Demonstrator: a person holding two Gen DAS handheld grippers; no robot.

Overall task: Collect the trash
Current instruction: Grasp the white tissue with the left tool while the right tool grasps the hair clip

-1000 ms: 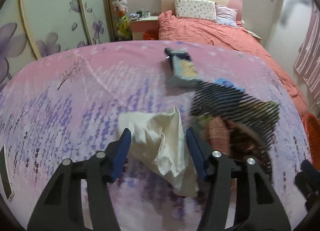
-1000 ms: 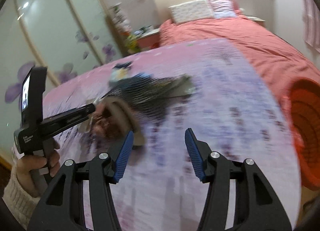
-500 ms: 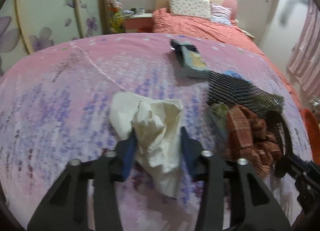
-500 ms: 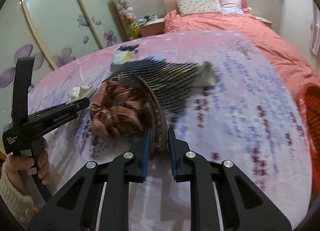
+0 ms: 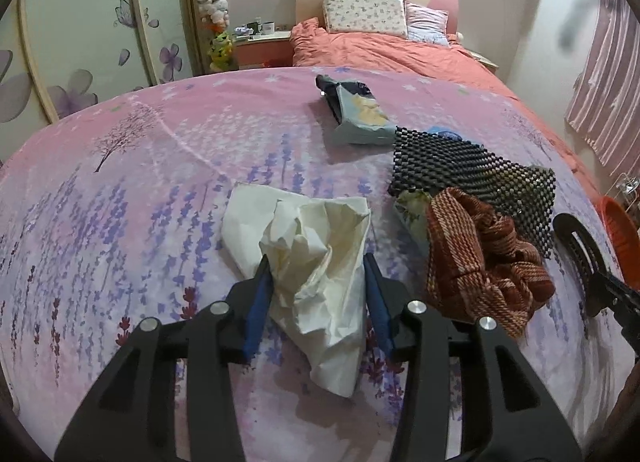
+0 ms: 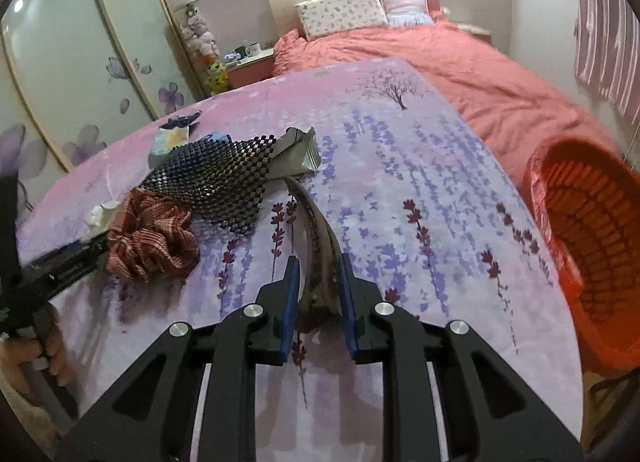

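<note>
Closing since a second ago, your left gripper [image 5: 316, 298] now pinches the crumpled paper [image 5: 308, 250] on the surface; your right gripper [image 6: 318, 298] clamps the curved headband [image 6: 316, 246], near the orange basket [image 6: 592, 246]; both ready to lift.

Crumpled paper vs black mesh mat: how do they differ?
The crumpled paper is cream, bunched up, and sits between the left gripper fingers. The black mesh mat is dark, perforated, spread mostly flat, and ungripped. Both lie on the pink floral sheet.
</note>
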